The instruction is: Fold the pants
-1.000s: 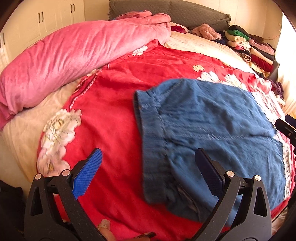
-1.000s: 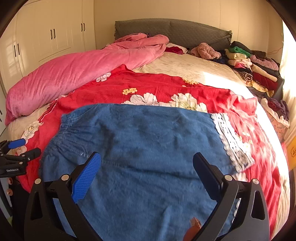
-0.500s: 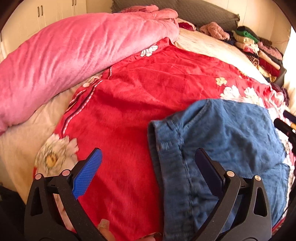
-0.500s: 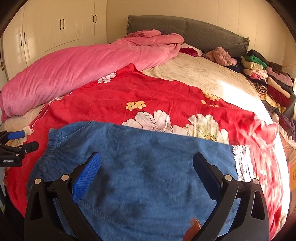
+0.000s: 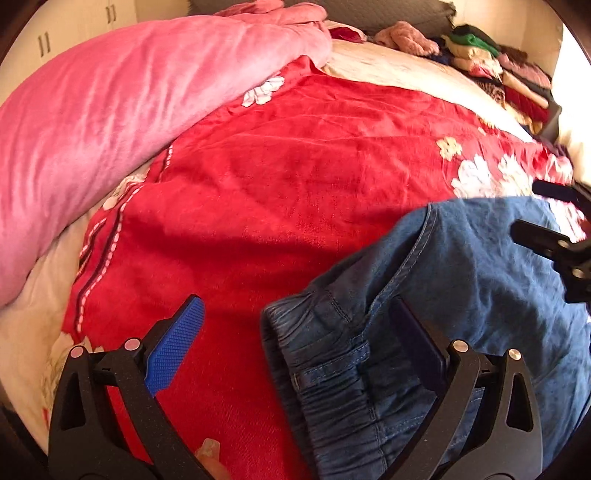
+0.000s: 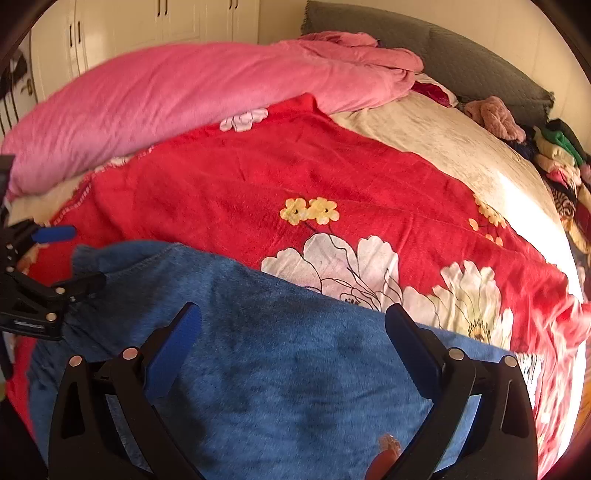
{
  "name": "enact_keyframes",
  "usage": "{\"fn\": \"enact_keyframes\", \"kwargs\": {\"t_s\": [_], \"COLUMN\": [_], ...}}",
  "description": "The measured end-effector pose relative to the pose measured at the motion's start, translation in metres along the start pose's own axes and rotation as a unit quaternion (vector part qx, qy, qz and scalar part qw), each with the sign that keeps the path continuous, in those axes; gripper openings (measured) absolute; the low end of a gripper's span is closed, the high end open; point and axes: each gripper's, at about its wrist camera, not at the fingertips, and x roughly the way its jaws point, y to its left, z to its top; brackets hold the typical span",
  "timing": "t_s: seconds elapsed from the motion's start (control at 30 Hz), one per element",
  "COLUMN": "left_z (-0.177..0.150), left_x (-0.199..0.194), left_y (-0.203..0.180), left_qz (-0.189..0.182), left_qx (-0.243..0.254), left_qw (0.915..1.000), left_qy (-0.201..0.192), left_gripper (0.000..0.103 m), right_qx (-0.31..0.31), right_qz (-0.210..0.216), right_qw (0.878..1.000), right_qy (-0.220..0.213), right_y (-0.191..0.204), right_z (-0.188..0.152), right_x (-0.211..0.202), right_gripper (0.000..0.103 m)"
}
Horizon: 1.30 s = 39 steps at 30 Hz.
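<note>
Blue denim pants [image 5: 461,306] lie flat on a red flowered blanket [image 5: 295,177] on the bed. In the left wrist view their gathered elastic waistband sits at the lower right, between and under my left gripper's [image 5: 295,339] open fingers. In the right wrist view the pants [image 6: 288,369] fill the lower half, and my right gripper [image 6: 293,339] is open just above the cloth. Each gripper shows at the edge of the other's view: the right gripper [image 5: 554,243] and the left gripper [image 6: 48,288]. Both are empty.
A rolled pink quilt [image 5: 122,110] lies along the left of the bed. A grey headboard cushion [image 6: 443,55] is at the back. Stacked folded clothes [image 5: 498,70] line the far right edge. White wardrobe doors [image 6: 147,26] stand behind on the left.
Both grippers have moved down and forward, closer to the bed. The pants now sit lower and larger in both views, with the waistband between the left fingers. Both stay open.
</note>
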Motion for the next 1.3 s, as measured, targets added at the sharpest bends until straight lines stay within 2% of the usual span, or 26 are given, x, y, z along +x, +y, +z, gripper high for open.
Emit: {"fn": "enact_keyframes", "kwargs": {"t_s": [0.07,0.13,0.17,0.2,0.33,0.47,0.63,0.7,0.77,0.8,0.87,0.9,1.13,1.3], "left_z": [0.001,-0.001,-0.002,-0.003,-0.008,-0.014,-0.019,-0.021,-0.025,-0.026,-0.028,-0.029,-0.035,-0.042], "left_x": [0.003,0.005,0.007,0.008,-0.008,-0.04,-0.062,-0.061,-0.06,-0.059,-0.058,-0.058,-0.075,-0.092], "left_y": [0.0,0.002,0.002,0.003,-0.005,-0.01,-0.014,-0.014,-0.014,-0.015,-0.015,-0.014,-0.011,-0.023], "left_qz": [0.011,0.005,-0.01,-0.035,-0.018,-0.024,-0.043,-0.046,-0.05,-0.05,-0.044,-0.041,-0.055,-0.062], "left_qx": [0.007,0.011,0.011,0.009,0.034,0.045,0.049,0.05,0.048,0.048,0.051,0.052,0.053,0.065], "left_qw": [0.9999,0.9998,0.9998,0.9993,0.9986,0.9957,0.9932,0.9931,0.9935,0.9937,0.9938,0.9938,0.9917,0.989], "left_qy": [-0.008,-0.013,-0.01,-0.007,-0.036,-0.078,-0.097,-0.095,-0.09,-0.088,-0.088,-0.09,-0.104,-0.117], "left_gripper": [0.089,0.059,0.049,0.033,0.029,0.028,0.028,0.027,0.027,0.027,0.027,0.027,0.027,0.027], "right_qx": [-0.013,-0.021,-0.025,-0.031,-0.063,-0.104,-0.128,-0.136,-0.143,-0.144,-0.143,-0.135,-0.053,-0.014], "right_qz": [-0.006,-0.01,-0.01,-0.012,-0.013,-0.021,-0.013,-0.005,0.004,0.012,0.018,0.014,0.028,0.041], "right_qw": [1.0,0.999,0.999,0.999,0.997,0.994,0.992,0.991,0.99,0.989,0.99,0.991,0.995,0.993], "right_qy": [0.013,0.024,0.025,0.028,0.035,0.032,0.012,0.019,0.018,0.016,0.004,-0.01,-0.083,-0.106], "right_y": [0.004,0.008,0.009,0.011,0.018,0.025,0.038,0.045,0.052,0.055,0.06,0.061,0.05,0.05], "right_z": [0.002,0.004,0.005,0.007,0.009,0.01,0.008,0.005,0.002,0.001,-0.001,-0.003,-0.029,-0.053], "right_x": [0.009,0.018,0.021,0.025,0.033,0.035,0.031,0.035,0.034,0.031,0.02,0.009,-0.072,-0.115], "right_gripper": [0.099,0.099,0.099,0.099,0.099,0.099,0.095,0.084,0.063,0.055,0.025,0.02,0.013,0.011]}}
